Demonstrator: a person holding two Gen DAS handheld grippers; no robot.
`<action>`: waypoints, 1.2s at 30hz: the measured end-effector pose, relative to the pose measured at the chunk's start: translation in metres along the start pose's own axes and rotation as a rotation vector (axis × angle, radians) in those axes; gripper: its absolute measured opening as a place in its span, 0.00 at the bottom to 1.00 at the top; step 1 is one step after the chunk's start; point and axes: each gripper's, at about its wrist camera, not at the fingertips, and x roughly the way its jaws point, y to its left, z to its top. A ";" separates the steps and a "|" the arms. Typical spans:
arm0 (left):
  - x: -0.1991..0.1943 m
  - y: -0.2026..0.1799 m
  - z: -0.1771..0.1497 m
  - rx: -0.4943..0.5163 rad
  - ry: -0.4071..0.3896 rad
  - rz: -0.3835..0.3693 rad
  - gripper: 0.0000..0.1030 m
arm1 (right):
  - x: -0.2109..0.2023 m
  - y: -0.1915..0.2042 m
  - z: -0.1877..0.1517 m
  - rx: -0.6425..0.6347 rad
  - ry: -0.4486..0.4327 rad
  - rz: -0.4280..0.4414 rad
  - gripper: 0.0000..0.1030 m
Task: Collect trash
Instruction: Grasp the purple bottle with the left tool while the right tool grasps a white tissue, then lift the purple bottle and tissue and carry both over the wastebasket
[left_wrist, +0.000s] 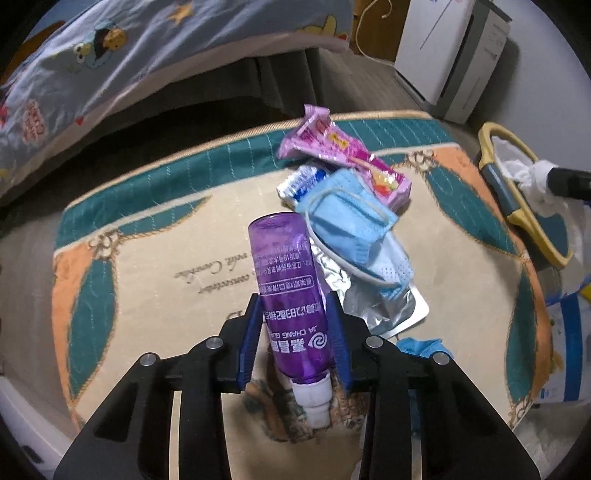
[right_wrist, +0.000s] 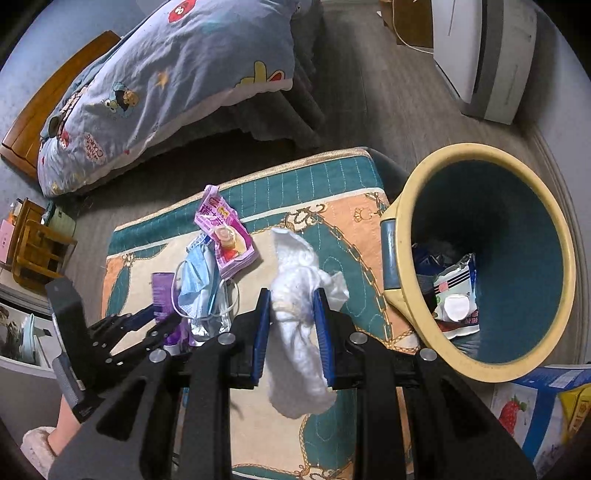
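Observation:
A purple plastic bottle (left_wrist: 288, 280) with a white cap lies on the patterned rug (left_wrist: 166, 240), cap toward me. My left gripper (left_wrist: 293, 295) is shut on it, with a blue pad pressed against each side. Just beyond it lie a blue face mask (left_wrist: 347, 221), a silver foil pack (left_wrist: 384, 306) and a pink wrapper (left_wrist: 332, 144). My right gripper (right_wrist: 291, 291) is shut on a crumpled white tissue (right_wrist: 295, 332), held above the rug just left of the yellow-rimmed teal bin (right_wrist: 480, 155). The bin holds several wrappers.
A bed with a cartoon-print quilt (right_wrist: 166, 92) overhangs the floor behind the rug. A white appliance (right_wrist: 487, 55) stands at the back right. A printed carton (right_wrist: 535, 410) lies beside the bin. A wooden stool (right_wrist: 37, 243) and a slippered foot (right_wrist: 40, 439) are at the left.

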 end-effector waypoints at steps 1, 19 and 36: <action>-0.006 0.001 0.002 -0.004 -0.016 -0.001 0.35 | -0.001 0.000 0.001 0.001 -0.004 0.000 0.22; -0.121 -0.053 0.049 0.164 -0.318 -0.026 0.33 | -0.041 -0.006 0.016 0.004 -0.157 -0.014 0.22; -0.128 -0.144 0.060 0.295 -0.323 -0.117 0.33 | -0.074 -0.098 0.015 0.163 -0.224 -0.037 0.22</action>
